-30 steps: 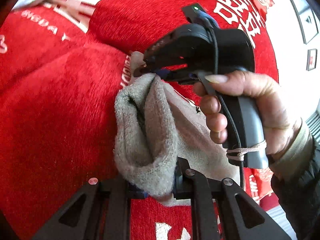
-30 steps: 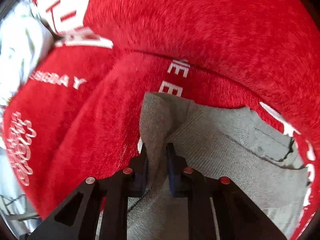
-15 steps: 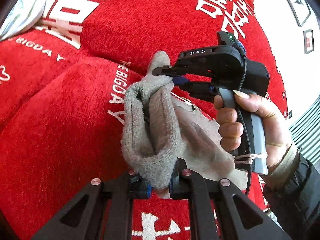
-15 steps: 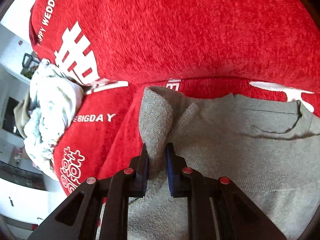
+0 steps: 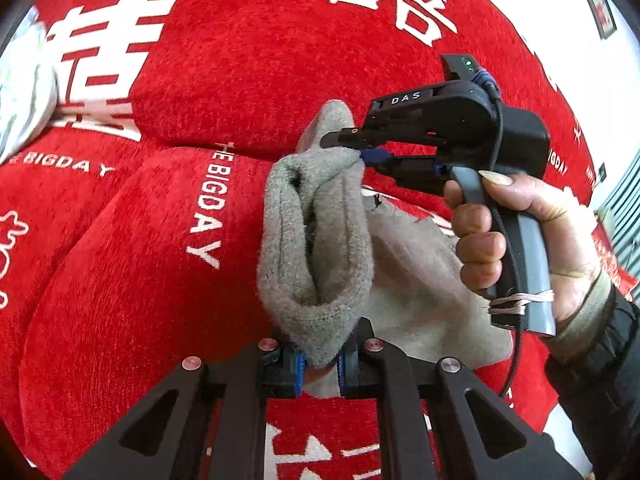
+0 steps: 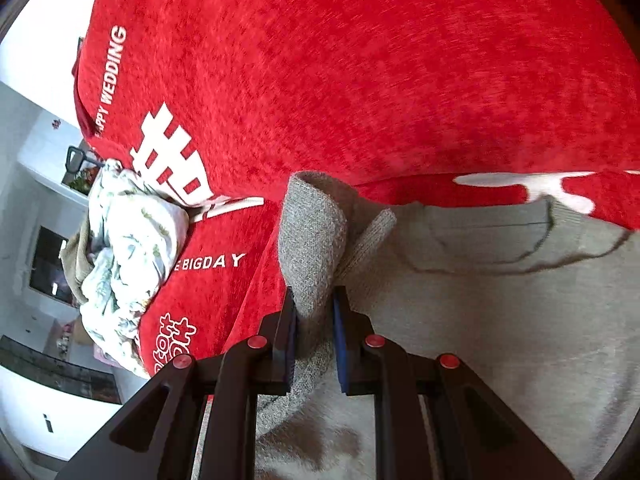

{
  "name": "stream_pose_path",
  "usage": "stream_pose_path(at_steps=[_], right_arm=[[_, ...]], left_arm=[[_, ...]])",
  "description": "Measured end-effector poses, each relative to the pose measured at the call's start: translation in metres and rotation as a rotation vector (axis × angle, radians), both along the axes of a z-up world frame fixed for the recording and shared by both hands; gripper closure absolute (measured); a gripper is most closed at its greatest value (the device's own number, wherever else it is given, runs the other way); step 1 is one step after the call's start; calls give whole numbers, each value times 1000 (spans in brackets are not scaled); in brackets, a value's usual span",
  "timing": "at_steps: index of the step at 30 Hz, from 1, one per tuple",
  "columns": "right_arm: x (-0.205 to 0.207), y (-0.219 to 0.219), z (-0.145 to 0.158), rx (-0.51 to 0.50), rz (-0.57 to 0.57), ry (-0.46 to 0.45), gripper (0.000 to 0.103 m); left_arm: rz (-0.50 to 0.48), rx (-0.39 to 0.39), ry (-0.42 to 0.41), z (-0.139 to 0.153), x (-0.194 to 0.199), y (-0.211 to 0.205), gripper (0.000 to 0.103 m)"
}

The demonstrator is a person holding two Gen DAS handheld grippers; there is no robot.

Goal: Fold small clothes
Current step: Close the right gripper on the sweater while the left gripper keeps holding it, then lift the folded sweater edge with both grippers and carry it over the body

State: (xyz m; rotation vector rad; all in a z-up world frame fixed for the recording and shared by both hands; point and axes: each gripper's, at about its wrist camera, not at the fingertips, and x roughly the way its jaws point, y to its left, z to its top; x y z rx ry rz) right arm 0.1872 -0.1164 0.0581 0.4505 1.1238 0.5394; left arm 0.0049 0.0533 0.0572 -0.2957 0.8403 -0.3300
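Observation:
A small grey knit garment [image 5: 320,240] hangs bunched above a red sofa cover. My left gripper [image 5: 320,364] is shut on the garment's lower edge, grey knit pinched between its blue pads. My right gripper [image 5: 360,148], held by a person's hand [image 5: 516,236], is shut on the top edge of the same garment. In the right wrist view the grey garment [image 6: 460,300] spreads out to the right, and a rolled grey edge sticks up between the pads of the right gripper [image 6: 314,320].
The red sofa cover [image 5: 132,260] with white lettering fills both views, seat below and backrest [image 6: 360,80] behind. A crumpled pale patterned cloth [image 6: 128,248] lies on the sofa's left end. A wall with picture frames [image 5: 600,12] shows at the far right.
Both grippers have risen and drawn back from the sofa with the grey garment held between them. The garment now hangs more stretched, and more of the room's left side shows.

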Motion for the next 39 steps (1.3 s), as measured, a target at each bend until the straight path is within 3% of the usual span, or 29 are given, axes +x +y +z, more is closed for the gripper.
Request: stream_pose_path(at_steps=[12, 22, 39], right_arm=[[-4, -44, 8, 28, 4, 19, 86], [-9, -70, 11, 23, 5, 18, 86], [-8, -135, 18, 41, 14, -8, 86]], left_arm=[[-28, 177, 8, 4, 2, -45, 91], [-64, 253, -1, 5, -3, -73, 91], [-207, 404, -44, 12, -15, -160, 91]])
